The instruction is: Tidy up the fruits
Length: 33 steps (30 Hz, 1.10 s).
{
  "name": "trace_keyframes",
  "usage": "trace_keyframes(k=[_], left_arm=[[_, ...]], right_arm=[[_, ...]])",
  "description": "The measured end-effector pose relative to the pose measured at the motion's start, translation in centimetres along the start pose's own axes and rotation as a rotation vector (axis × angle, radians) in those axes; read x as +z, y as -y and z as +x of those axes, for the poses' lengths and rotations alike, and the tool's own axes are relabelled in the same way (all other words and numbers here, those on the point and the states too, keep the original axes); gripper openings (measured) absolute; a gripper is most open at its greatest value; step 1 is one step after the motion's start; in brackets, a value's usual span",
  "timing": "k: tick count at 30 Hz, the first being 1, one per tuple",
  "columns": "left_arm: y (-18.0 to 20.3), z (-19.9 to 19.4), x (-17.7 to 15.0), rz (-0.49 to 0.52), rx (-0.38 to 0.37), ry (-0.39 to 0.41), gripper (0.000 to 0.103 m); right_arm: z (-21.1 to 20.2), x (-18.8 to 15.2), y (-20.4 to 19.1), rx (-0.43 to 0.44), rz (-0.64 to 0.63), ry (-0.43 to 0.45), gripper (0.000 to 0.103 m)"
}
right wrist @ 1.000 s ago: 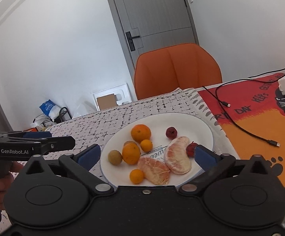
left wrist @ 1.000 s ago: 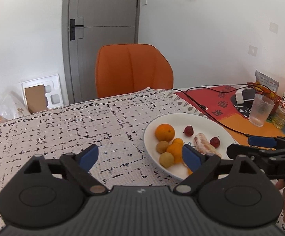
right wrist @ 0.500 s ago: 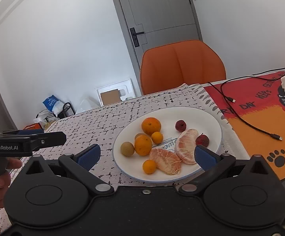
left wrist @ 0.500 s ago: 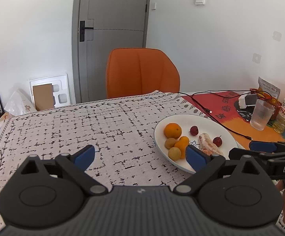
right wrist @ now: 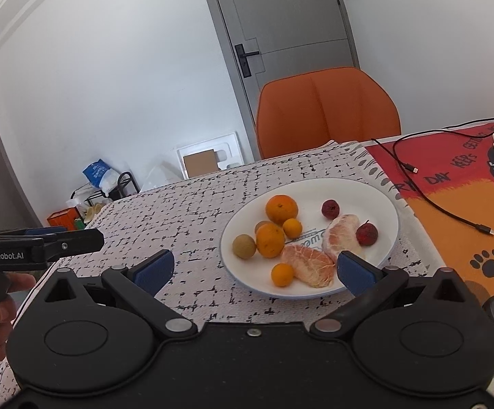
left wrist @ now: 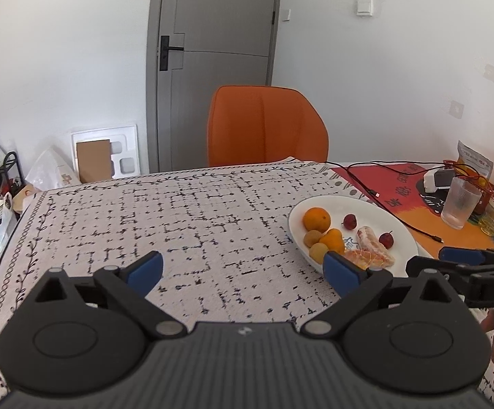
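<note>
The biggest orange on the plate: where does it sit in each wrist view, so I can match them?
Left wrist: biggest orange right of centre, at the plate's far left.
Right wrist: biggest orange just right of centre, toward the plate's far left.
Shared landmark: orange chair behind the table.

White walls, a grey door [left wrist: 212, 68], an orange chair [left wrist: 267, 126] behind
</note>
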<state>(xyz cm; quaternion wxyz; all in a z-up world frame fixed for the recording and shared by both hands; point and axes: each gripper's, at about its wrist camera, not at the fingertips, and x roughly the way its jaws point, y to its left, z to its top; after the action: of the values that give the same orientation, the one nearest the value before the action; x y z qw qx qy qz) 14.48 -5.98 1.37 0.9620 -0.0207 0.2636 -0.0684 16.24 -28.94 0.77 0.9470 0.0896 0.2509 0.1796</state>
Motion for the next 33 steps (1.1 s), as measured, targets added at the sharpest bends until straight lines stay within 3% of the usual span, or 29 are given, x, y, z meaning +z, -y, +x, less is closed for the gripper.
trace_keyframes(k=[33], left_arm=[[-4.7, -6.0, -4.2, -0.099, 0.147, -0.018, 0.100]], right_arm=[[-1.8, -1.8, -4.1, 0.057, -0.029, -0.033, 0.103]])
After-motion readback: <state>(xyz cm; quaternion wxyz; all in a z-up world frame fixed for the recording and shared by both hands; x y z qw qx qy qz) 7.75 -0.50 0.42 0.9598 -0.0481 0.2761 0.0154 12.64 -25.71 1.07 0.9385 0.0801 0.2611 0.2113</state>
